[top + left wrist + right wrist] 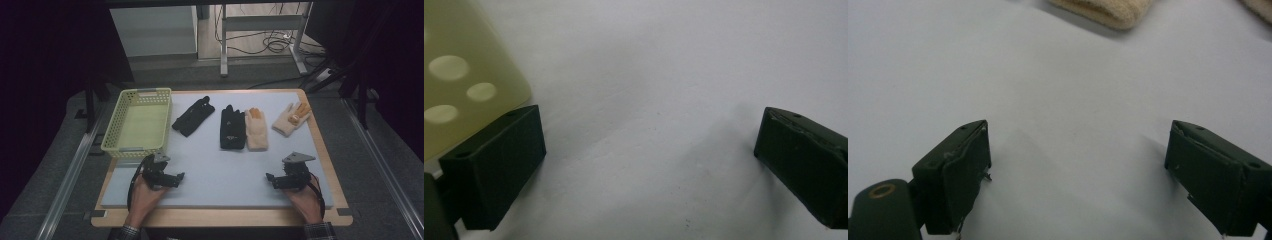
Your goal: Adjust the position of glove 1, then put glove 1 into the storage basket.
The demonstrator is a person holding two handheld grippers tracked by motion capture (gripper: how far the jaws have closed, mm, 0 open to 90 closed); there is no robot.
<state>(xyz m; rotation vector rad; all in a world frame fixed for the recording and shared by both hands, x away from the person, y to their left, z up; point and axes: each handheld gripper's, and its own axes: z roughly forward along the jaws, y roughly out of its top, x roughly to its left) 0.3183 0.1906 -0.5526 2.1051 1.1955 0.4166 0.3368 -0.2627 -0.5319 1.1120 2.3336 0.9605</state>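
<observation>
Four gloves lie in a row across the far half of a pale grey mat (215,165) that covers most of the wooden counter (330,165). At the mat's far-left corner stands a pale yellow-green perforated basket (115,127), upright; a corner of its wall appears at the upper left of the left gripper view (469,85), just beside that gripper's left finger. Right of the basket lies a black glove (192,119), tilted, then a second black glove (232,129) lying straight and touching a cream glove with orange fingertips (256,131), then, apart and angled toward the far-right corner, another cream glove with orange tips (289,120). All four lie well beyond both grippers. The left gripper (176,178) rests low on the near-left of the mat, held in the person's left hand (142,197); its fingers (499,170) are spread wide with only bare mat between them. The right gripper (271,180), in the right hand (307,197), sits at the near-right, its fingers (955,175) equally wide apart and holding nothing; a cream cuff (1108,12) lies ahead of them at the top edge.
</observation>
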